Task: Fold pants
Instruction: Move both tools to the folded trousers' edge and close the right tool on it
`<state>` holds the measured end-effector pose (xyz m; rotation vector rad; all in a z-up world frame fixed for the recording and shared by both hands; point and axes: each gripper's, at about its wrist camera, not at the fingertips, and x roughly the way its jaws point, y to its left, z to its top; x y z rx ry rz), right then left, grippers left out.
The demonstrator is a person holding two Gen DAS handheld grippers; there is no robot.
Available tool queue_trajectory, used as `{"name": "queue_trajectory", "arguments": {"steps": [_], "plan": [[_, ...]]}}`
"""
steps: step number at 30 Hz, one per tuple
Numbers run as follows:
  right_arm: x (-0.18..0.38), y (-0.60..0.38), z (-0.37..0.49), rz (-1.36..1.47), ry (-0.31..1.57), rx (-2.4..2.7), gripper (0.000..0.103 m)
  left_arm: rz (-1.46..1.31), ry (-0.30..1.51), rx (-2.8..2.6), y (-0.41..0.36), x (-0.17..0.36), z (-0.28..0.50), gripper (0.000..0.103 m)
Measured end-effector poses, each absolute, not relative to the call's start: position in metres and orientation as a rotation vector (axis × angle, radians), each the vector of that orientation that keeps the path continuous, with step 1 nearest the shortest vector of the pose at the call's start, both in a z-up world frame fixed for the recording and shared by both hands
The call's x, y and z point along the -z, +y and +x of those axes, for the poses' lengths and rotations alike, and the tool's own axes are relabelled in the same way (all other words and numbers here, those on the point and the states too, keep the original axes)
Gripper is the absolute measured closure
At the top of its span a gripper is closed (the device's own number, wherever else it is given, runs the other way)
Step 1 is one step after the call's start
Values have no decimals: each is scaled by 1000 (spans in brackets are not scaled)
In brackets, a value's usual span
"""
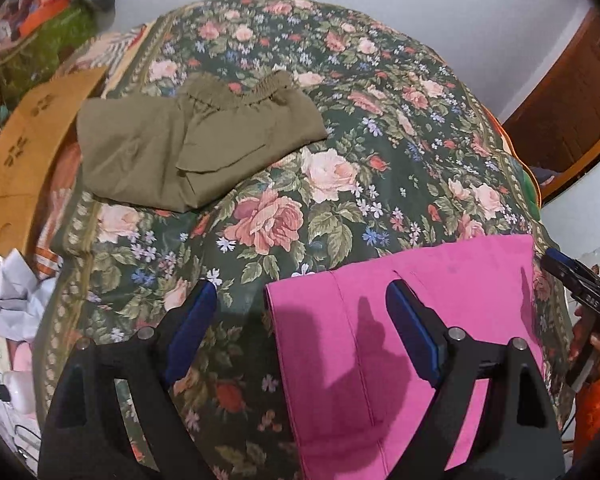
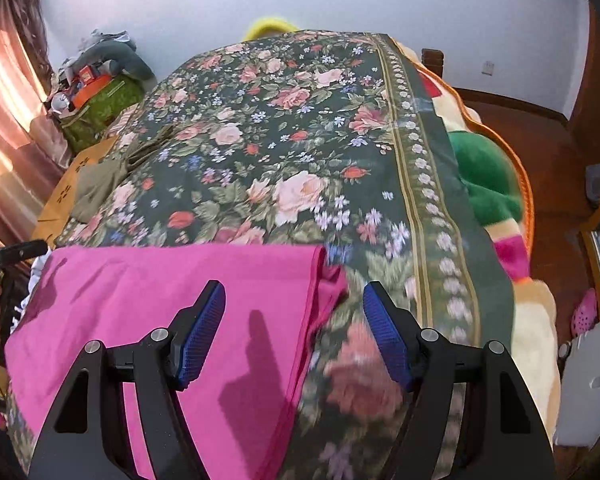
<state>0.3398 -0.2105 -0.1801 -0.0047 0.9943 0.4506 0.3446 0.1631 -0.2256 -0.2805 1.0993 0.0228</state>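
Pink pants [image 1: 400, 344] lie flat on the near end of the floral bedspread [image 1: 340, 120]; they also show in the right wrist view [image 2: 160, 292]. My left gripper [image 1: 300, 300] is open above their left edge, one finger over the cloth, one over the bedspread. My right gripper [image 2: 294, 300] is open above their right edge [image 2: 320, 276], where the cloth bunches slightly. Neither gripper holds anything. The right gripper's body shows at the right edge of the left wrist view [image 1: 580, 280].
Folded olive-green pants [image 1: 188, 140] lie at the far left of the bed, also seen in the right wrist view [image 2: 100, 184]. A cardboard box [image 1: 24, 148] sits beside the bed's left edge. A green and cream blanket [image 2: 484, 184] hangs off the right side.
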Motion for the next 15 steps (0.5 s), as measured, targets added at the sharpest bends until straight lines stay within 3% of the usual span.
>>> {"name": "queue_trajectory", "arguments": {"steps": [3, 7, 8, 10, 12, 15], "plan": [[190, -205, 353, -18, 1015, -459, 47, -304, 1133, -7, 164, 237, 350, 22], [205, -197, 365, -34, 1064, -473, 64, -328, 1195, 45, 160, 254, 350, 44], [208, -196, 365, -39, 1063, -470, 66, -330, 1205, 55, 158, 258, 349, 46], [211, -195, 365, -56, 1058, -459, 83, -294, 1193, 50, 152, 259, 345, 47], [213, -196, 365, -58, 1059, -449, 92, -268, 1183, 44, 149, 258, 342, 49], [215, -199, 367, -53, 1063, -444, 96, -215, 1173, 32, 144, 258, 338, 51]]}}
